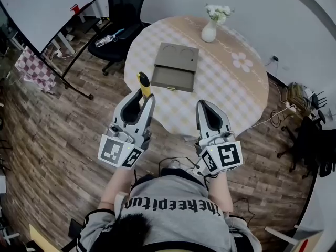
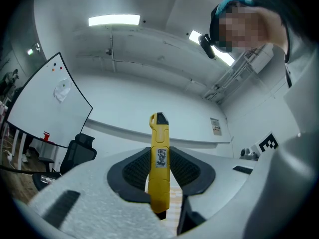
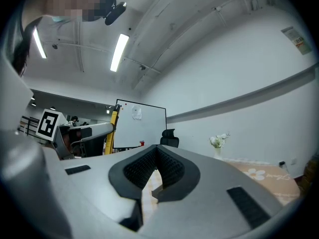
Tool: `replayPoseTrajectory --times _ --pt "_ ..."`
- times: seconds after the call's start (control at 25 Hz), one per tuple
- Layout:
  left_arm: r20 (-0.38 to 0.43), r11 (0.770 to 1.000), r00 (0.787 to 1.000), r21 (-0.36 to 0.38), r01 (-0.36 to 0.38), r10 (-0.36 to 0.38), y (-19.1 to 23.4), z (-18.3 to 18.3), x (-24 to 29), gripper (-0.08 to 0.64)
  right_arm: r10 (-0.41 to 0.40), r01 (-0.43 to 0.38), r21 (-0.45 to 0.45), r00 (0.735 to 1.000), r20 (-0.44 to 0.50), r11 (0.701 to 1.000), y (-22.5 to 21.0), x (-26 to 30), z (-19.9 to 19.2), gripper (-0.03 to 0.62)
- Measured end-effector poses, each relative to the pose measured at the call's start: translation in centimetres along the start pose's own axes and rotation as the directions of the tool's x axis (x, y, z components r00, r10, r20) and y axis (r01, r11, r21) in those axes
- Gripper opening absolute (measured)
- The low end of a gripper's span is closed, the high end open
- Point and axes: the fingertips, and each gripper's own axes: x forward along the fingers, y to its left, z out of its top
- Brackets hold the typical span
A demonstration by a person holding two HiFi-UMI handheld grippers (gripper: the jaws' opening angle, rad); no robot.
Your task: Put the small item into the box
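Round checked table (image 1: 231,93), centre frame, bearing an open grey box (image 1: 176,67) and a white flower vase (image 1: 209,33) near its upper edge; lower centre, left gripper (image 1: 140,96) clasping a yellow cutter (image 1: 144,83), right gripper (image 1: 209,106) alongside; black chair (image 1: 123,14) at top.

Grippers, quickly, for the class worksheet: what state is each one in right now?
Left gripper: closed on the yellow utility knife.
Right gripper: closed, nothing between its jaws.

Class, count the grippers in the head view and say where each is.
2. The left gripper, at the near edge of the table, is shut on a yellow knife; the right gripper, beside it, is shut and empty.
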Motion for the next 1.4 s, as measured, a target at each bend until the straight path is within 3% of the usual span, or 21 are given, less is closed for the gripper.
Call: replayPoseTrajectory --times 0.36,0.76,1.4 --pt "-0.005 0.999 0.999 0.016 -0.043 0.043 -1.4 -1.2 2.1 0.124 0.044 -0.044 0.021 0.999 0.004 0.999 -3.2 0.1 -0.4 0.006" --pt "-0.030 0.997 0.998 0.041 -0.058 0.060 -1.1 -1.6 3.1 0.124 0.079 -0.079 0.056 0.997 0.004 0.995 -3.9 1.7 -0.9 0.006" --pt "-0.070 1.000 0.997 0.013 0.022 -0.021 3.6 -3.0 7.2 0.124 0.005 -0.005 0.064 1.000 -0.007 0.998 -5.5 6.8 -1.2 0.006"
